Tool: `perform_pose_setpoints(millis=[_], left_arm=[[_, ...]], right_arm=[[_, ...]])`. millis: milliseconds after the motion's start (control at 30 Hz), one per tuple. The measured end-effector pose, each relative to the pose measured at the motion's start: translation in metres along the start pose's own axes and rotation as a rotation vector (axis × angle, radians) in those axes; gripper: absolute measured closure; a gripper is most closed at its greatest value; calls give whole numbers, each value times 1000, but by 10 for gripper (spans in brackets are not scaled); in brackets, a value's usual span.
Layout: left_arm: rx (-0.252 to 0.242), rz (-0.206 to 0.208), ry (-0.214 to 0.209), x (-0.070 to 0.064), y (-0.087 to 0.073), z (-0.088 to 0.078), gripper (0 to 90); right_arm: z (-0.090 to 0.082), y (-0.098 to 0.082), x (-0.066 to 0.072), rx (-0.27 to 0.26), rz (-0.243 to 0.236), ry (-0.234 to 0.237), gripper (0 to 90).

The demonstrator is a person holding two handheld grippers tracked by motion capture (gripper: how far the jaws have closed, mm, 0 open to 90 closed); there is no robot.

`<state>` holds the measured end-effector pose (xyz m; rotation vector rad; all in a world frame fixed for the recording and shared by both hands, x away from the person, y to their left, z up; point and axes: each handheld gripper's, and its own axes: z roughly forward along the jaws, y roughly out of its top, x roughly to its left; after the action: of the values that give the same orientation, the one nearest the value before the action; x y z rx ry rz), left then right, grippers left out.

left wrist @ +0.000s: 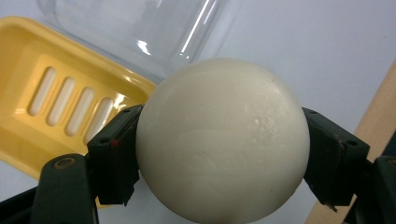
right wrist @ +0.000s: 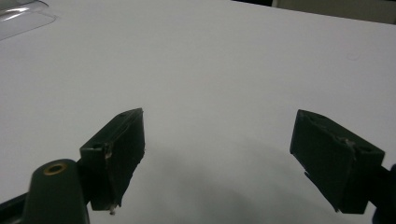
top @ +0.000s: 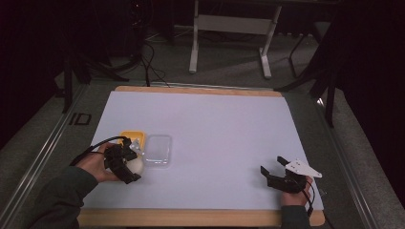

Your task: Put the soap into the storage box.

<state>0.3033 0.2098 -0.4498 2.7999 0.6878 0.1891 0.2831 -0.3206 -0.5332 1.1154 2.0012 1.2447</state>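
Nearest the person, at the table's (top: 200,217) front edge, the left gripper (top: 125,164) was clenched on a cream ball (left wrist: 222,140) near the front left corner; in the left gripper view both black jaws pressed its sides, and being round it showed no long axis and pointed no way. The ball's underside was cut off by the bottom of that view, and its surface carried no writing. Toward the front right corner the right gripper (top: 273,171) rested released, its jaws spread wide over the bare white sheet (right wrist: 224,70), touching nothing. Just beyond the ball lay a yellow slotted tray (left wrist: 51,98), its long axis running away from the front edge in the high view, partly hidden there by the left gripper and hand. Touching its right side sat a clear plastic lid (top: 158,150), lying the same way, hard to make out against the white; a corner of it showed at the top left of the right gripper view. Left of the table, beyond the tray, dark marks on the floor read roughly "ID" (top: 79,119).
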Motion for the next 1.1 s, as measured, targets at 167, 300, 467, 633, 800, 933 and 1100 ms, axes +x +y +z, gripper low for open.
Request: perform_pose_setpoints(millis=[167, 300, 467, 633, 800, 933, 1100], left_arm=[[5, -12, 6, 3, -1, 1, 231], [8, -29, 10, 7, -2, 2, 231], [11, -58, 24, 13, -4, 3, 231], [11, -80, 28, 15, -4, 5, 231], [12, -109, 28, 20, -4, 5, 231], [21, -142, 47, 23, -5, 5, 231], [38, -178, 55, 28, -4, 5, 231]], right_arm=[[0, 0, 0, 0, -1, 0, 173], [0, 0, 0, -2, 0, 0, 173], [0, 0, 0, -1, -2, 1, 173], [0, 0, 0, -3, -1, 2, 173], [0, 0, 0, -4, -1, 2, 173], [0, 0, 0, -3, -1, 2, 173], [0, 0, 0, -4, -1, 2, 173]])
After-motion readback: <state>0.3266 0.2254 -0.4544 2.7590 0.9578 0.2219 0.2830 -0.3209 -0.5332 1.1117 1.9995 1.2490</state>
